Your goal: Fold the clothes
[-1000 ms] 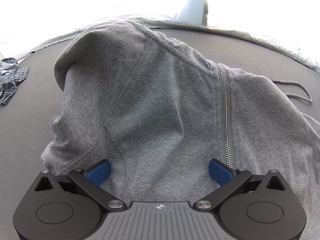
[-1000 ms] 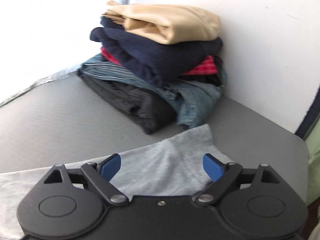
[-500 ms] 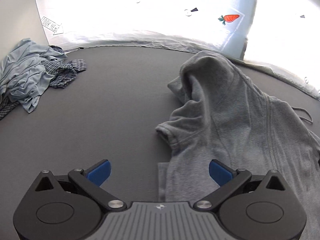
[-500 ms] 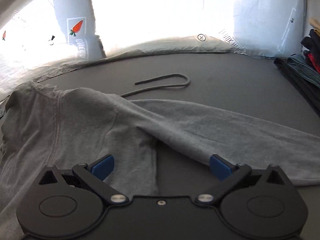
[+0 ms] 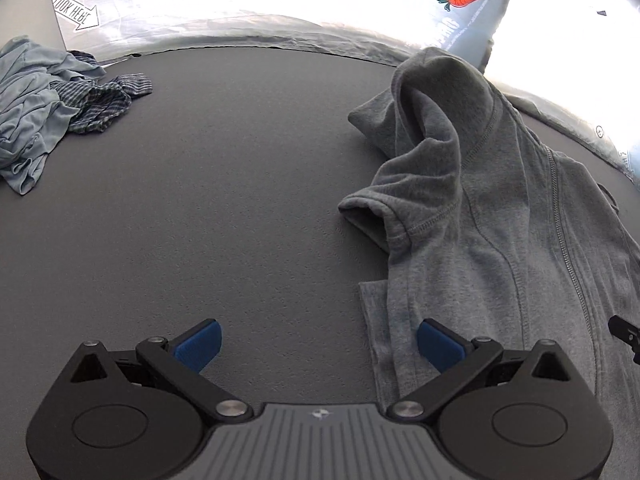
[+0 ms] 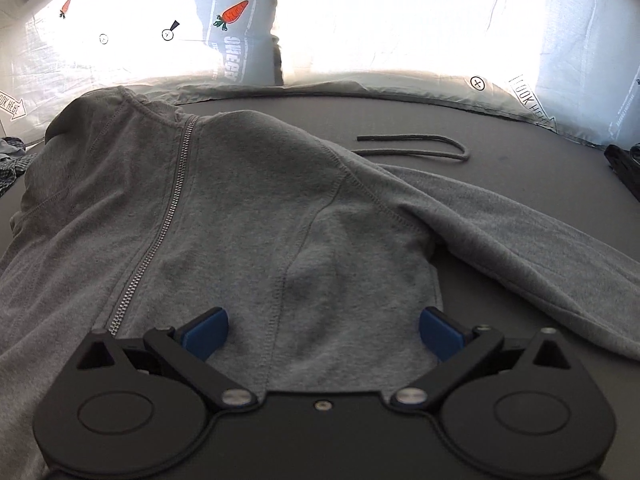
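Here grey zip hoodie lies spread on dark grey table, hood bunched at far edge, one sleeve stretched out to right. Right gripper hovers over hoodie body, jaws spread wide, nothing gripped. Left gripper over hoodie's left edge, jaws wide, empty. Crumpled blue clothes at far left; loose cord beyond sleeve.

A dark grey mat-like surface carries everything. A grey zip-up hoodie lies spread on it, zipper up, one long sleeve stretched out flat to the side. Just beyond that sleeve lies a loose dark cord, bent back on itself. Well apart from the hoodie, at the surface's far edge, sits a crumpled heap of light blue and striped clothes.
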